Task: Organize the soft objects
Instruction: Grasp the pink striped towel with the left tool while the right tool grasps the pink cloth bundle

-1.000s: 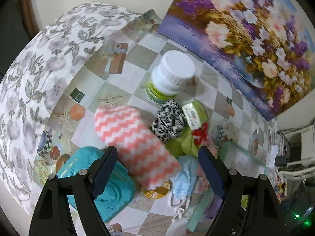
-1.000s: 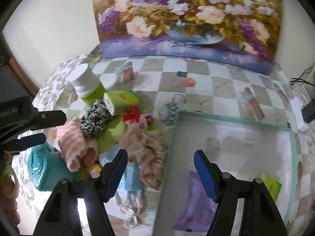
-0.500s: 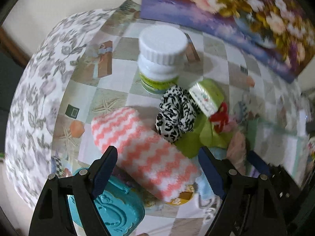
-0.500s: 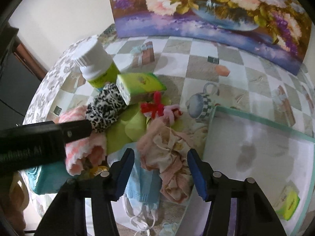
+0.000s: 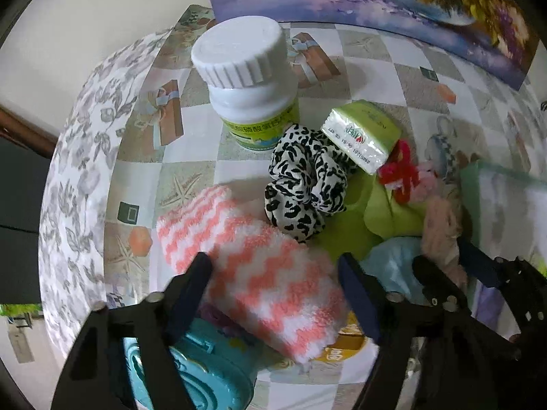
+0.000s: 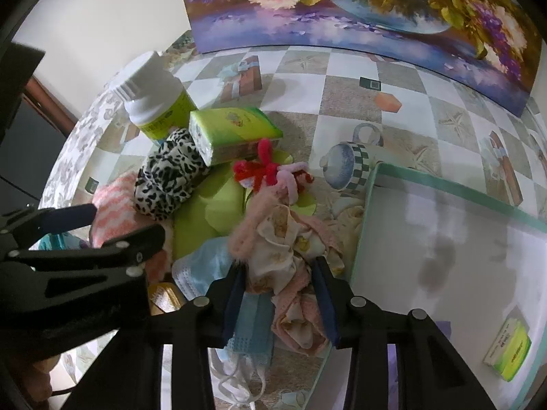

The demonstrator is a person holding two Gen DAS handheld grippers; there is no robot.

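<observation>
Presently catalogued, on a chequered surface (image 6: 345,85) beside a green-rimmed tray (image 6: 372,205):

- Left gripper (image 5: 273,294): jaws just closing, astride the pink-and-white zigzag cloth roll (image 5: 253,266); both pads sit at its flanks, but whether they press is unclear.
- Right gripper (image 6: 278,294): jaws just closing, clamped on the pink patterned cloth bundle (image 6: 290,256), which bulges between the pads just left of the tray's rim.
- Leopard-print scrunchie (image 5: 304,184): touching the roll's far end and a green tissue pack (image 5: 362,133).
- Blue face mask (image 6: 201,266): partly under the bundle.
- Red and pink fuzzy bow (image 6: 270,174): on a lime-green sheet (image 6: 208,215).
- White-capped bottle (image 5: 246,78): upright behind the scrunchie.
- Teal case (image 5: 201,369): under the roll's near end.
</observation>
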